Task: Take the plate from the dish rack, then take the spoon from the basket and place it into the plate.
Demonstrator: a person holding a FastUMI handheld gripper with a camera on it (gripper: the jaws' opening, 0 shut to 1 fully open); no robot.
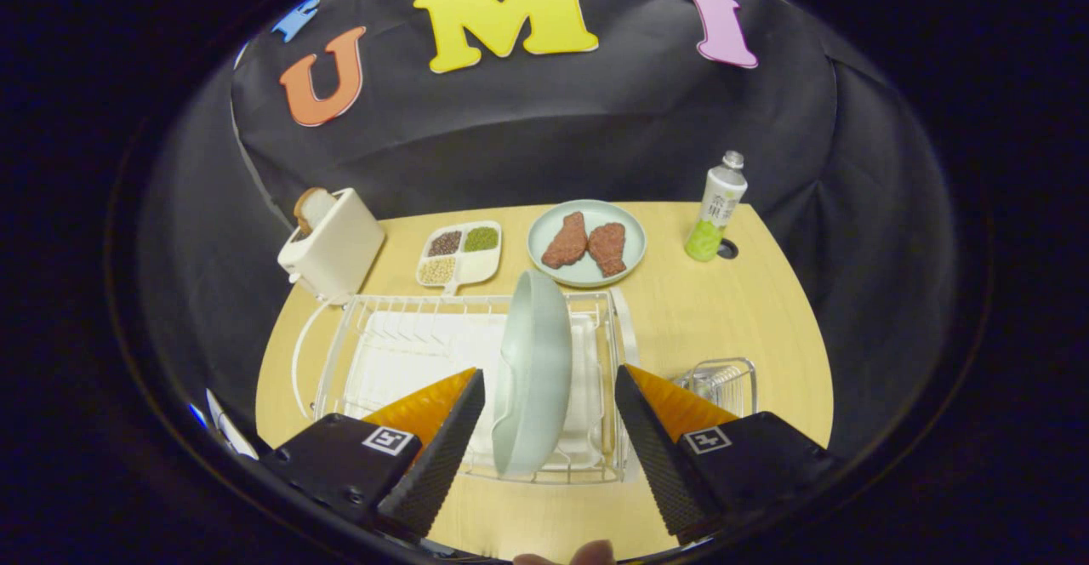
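Pale wooden tabletop, white wire dish rack (357, 352) in the middle.

Beside the rack's far end, a small clear wire basket (723, 382) sits half hidden behind one finger, its contents impossible to make out. One pale green round plate (534, 369) stands on edge in the rack, between the fingers of the black-and-orange gripper (544, 437). Its jaws are spread wide, touching neither plate nor rack, holding nothing.

On the worktop (766, 310), a plate (534, 369) stands on edge in the dish rack (357, 327) between the spread fingers of the gripper (544, 429), a basket (723, 382) to its right, and toaster (333, 246), divided tray (459, 254), plate of food (587, 243) and bottle (716, 208) behind.
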